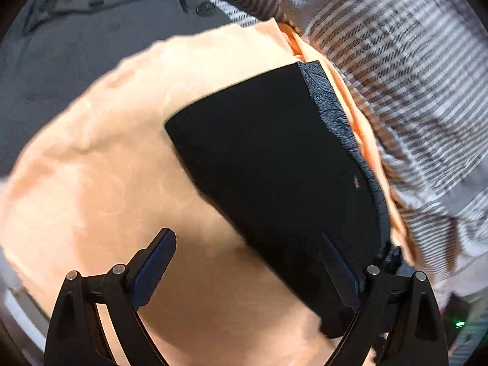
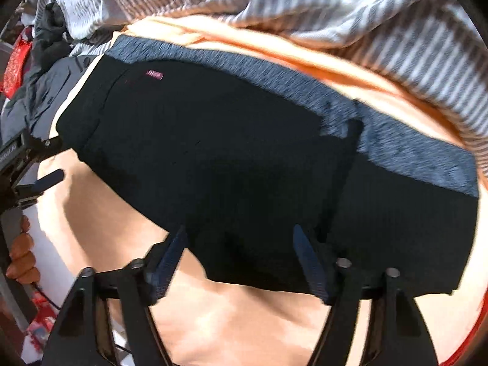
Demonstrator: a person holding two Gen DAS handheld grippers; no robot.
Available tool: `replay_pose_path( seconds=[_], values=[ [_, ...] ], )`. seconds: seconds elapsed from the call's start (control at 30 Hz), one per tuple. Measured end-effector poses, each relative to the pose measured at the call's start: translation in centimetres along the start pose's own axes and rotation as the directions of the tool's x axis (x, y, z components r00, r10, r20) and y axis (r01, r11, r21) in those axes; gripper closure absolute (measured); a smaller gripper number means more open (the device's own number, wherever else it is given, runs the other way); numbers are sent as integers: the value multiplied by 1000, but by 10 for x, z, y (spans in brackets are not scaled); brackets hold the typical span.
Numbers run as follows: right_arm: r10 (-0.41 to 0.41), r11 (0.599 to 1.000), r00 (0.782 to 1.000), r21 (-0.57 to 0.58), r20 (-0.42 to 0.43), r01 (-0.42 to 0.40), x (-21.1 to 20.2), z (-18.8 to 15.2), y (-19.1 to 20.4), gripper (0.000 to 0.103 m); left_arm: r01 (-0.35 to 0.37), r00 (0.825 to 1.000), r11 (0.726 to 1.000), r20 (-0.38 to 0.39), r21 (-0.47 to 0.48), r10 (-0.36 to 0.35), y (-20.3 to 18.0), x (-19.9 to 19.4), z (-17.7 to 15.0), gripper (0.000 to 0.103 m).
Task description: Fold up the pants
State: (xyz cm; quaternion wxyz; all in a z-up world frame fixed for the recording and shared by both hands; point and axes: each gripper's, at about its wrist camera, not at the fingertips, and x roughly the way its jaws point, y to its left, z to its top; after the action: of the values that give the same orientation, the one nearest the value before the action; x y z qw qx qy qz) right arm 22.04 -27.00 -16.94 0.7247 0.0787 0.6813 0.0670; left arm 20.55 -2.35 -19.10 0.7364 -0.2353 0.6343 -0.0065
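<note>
The black pants [image 1: 268, 164] lie folded into a compact block on a peach cloth [image 1: 100, 164], with a blue-grey waistband [image 1: 332, 106] along the far edge. In the right wrist view the pants [image 2: 231, 158] fill the middle, the waistband [image 2: 393, 140] on top and a small pink label [image 2: 154, 75] near it. My left gripper [image 1: 247, 244] is open and empty, its right finger over the pants' near corner. My right gripper [image 2: 239, 238] is open and empty at the pants' near edge. The left gripper [image 2: 45, 164] also shows at the left of the right wrist view.
A grey-and-white striped cloth [image 1: 396, 70] lies bunched behind the pants. A dark grey garment with a button [image 1: 91, 45] lies far left. Dark clothes and red items [image 2: 27, 70] are piled at the left. A hand [image 2: 21, 253] grips the left tool's handle.
</note>
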Motion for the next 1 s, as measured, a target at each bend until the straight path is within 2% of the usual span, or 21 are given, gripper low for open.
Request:
replay_pose_path(
  seconds=[0.03, 0.07, 0.17, 0.33, 0.53, 0.67, 0.7, 0.8, 0.83, 0.87, 0.9, 0.93, 1.0],
  values=[
    [13, 1000, 1000, 1, -14, -13, 5, 0, 0, 45, 23, 1000, 1000, -4, -12, -23, 2, 3, 0, 9],
    [24, 1000, 999, 2, -30, -24, 11, 0, 0, 48, 56, 998, 998, -6, -24, -56, 4, 5, 0, 9],
    [43, 999, 997, 10, -64, -42, 25, 0, -1, 48, 129, 992, 991, -2, -33, -129, 5, 12, 1, 9],
    [49, 999, 995, 19, -84, -48, 36, -2, -2, 48, 180, 983, 983, -13, -38, -181, 5, 30, 2, 9],
    [61, 998, 995, 22, -84, -59, 42, -5, -3, 48, 264, 964, 962, -8, -69, -265, 8, 42, 7, 9],
    [66, 998, 995, 19, -81, -65, 45, -8, -6, 48, 282, 959, 954, 8, -99, -282, 8, 50, 9, 9],
    [66, 998, 995, 16, -80, -64, 46, -8, -5, 48, 261, 965, 955, 57, -139, -255, 6, 51, 9, 9],
    [68, 998, 995, 13, -76, -67, 46, -12, -6, 48, 187, 982, 975, 54, -118, -182, -6, 52, 9, 9],
    [71, 997, 994, 16, -77, -70, 49, -11, -3, 48, 143, 989, 984, 53, -111, -137, -11, 52, 9, 17],
    [76, 997, 994, 19, -81, -74, 50, -9, -1, 48, 74, 996, 992, 59, -101, -68, -16, 50, 8, 35],
    [82, 996, 993, 23, -86, -80, 48, -8, -1, 48, 11, 998, 996, 64, -83, -6, -20, 49, 7, 45],
    [88, 996, 992, 27, -89, -86, 46, -7, -4, 48, -54, 996, 997, 72, -58, 58, -23, 48, 6, 63],
    [104, 994, 991, 43, -82, -100, 35, -2, -8, 48, -62, 994, 997, 85, -39, 65, -24, 45, 4, 70]
  ],
)
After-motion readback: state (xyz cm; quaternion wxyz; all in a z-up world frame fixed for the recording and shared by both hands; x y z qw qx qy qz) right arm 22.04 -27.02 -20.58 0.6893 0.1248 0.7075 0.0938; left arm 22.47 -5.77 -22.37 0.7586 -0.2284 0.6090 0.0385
